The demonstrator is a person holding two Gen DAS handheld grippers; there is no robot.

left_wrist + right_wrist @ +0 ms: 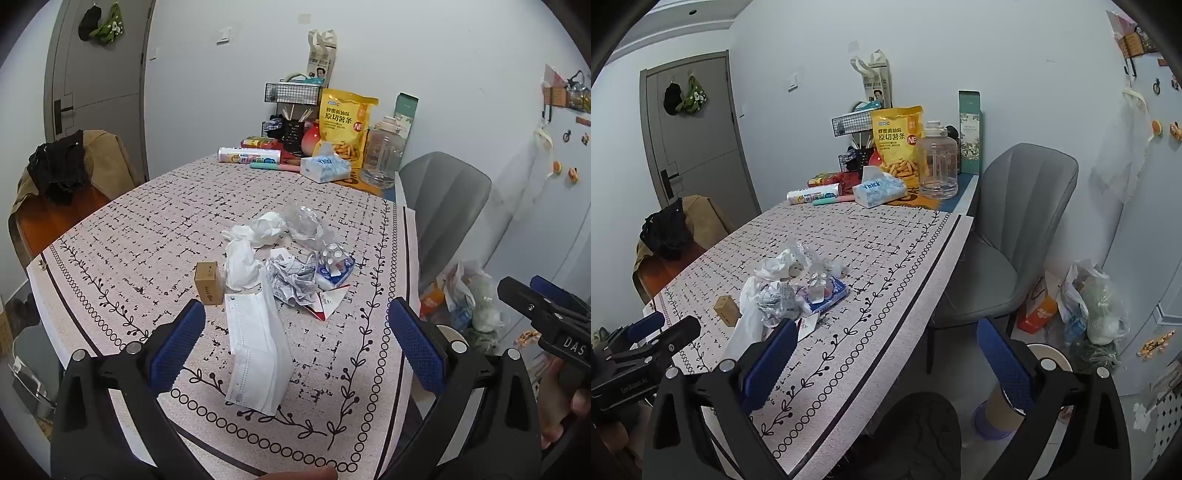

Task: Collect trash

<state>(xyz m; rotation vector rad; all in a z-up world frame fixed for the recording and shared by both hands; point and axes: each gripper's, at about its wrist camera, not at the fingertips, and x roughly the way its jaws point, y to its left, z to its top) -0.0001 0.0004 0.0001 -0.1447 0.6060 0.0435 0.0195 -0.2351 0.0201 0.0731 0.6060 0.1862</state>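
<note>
A heap of trash lies mid-table: a white face mask (255,347), crumpled tissues (258,232), clear crinkled plastic (303,221), crumpled printed paper (291,280), a blue tissue pack (336,269) and a small brown box (208,282). My left gripper (295,339) hovers above the mask, jaws wide open with nothing between them. In the right wrist view the same heap (790,288) lies at left; my right gripper (886,362) hangs open over the table's right edge, empty. The right gripper's body (546,314) also shows at the left wrist view's right side.
Snack bag (345,122), clear jug (382,155), tissue box (325,168) and wire rack (291,92) crowd the table's far end. A grey chair (1004,236) stands right of the table, filled plastic bags (1093,306) on the floor beyond. A clothes-draped chair (66,177) stands left.
</note>
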